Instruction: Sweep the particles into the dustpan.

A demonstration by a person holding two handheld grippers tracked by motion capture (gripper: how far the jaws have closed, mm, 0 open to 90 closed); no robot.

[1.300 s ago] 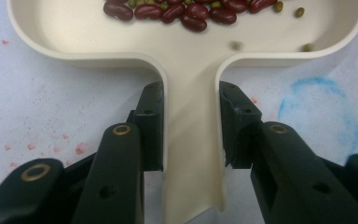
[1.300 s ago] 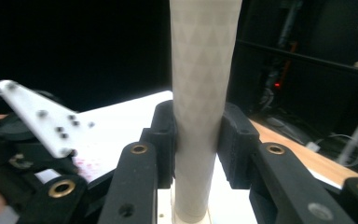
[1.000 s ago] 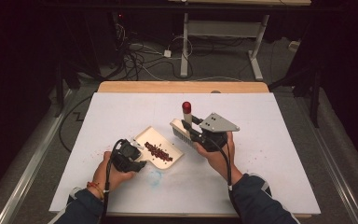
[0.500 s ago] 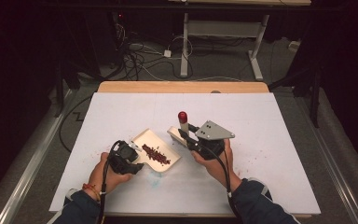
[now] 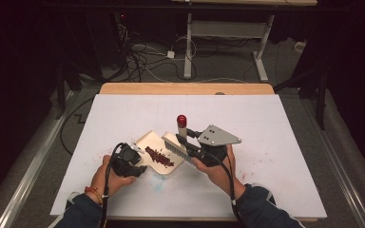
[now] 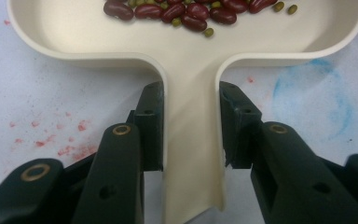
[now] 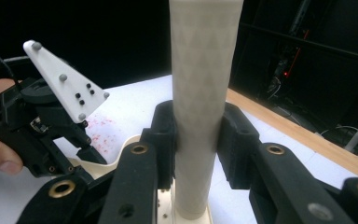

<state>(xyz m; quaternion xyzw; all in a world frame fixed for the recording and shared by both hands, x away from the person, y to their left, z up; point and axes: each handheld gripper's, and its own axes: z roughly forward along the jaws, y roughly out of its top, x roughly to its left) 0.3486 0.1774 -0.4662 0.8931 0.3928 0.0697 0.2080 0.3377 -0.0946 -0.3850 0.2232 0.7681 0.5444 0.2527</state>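
Our right tongs [image 5: 186, 142], clamped on the red-capped white brush handle [image 5: 182, 127], shift toward the cream plastic dustpan [image 6: 186, 60] of beans [image 5: 159, 156]; our left tongs [image 6: 190, 126] grip its handle, so sweeping looks nearly done.

No readable text, label, brand, number or sign stands on anything in these pictures.

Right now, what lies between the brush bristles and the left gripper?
In the high view, a pile of red beans lies in the cream dustpan, between the brush and the left gripper, which clamps the dustpan's handle.
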